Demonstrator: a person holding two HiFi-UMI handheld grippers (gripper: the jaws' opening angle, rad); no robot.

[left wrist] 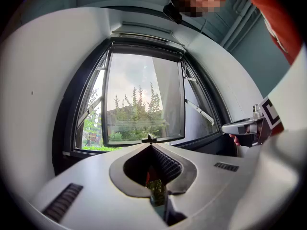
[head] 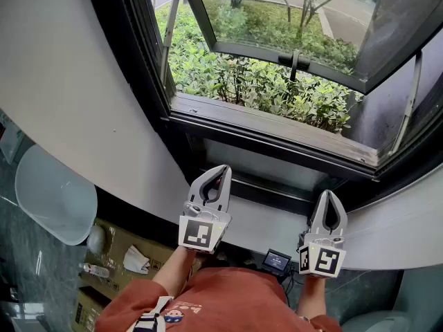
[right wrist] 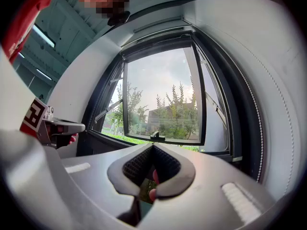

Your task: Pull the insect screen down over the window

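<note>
Evidently nothing was done yet: the window (head: 263,52) stood open with no insect screen across it, which I judged was rolled inside the top casing (left wrist: 144,32). The left gripper (head: 222,169) and right gripper (head: 329,195) hovered below the sill (head: 263,120), jaws together and empty.

Dark window frame (head: 138,47) of smooth, satin metal holds a glossy glass pane (head: 277,5). Left gripper (head: 223,170) and right gripper (head: 328,195): matt grey plastic. Curved wall (head: 69,81): smooth matt white. Shirt (head: 228,303): red cloth. Box (head: 131,244): brown cardboard.
</note>
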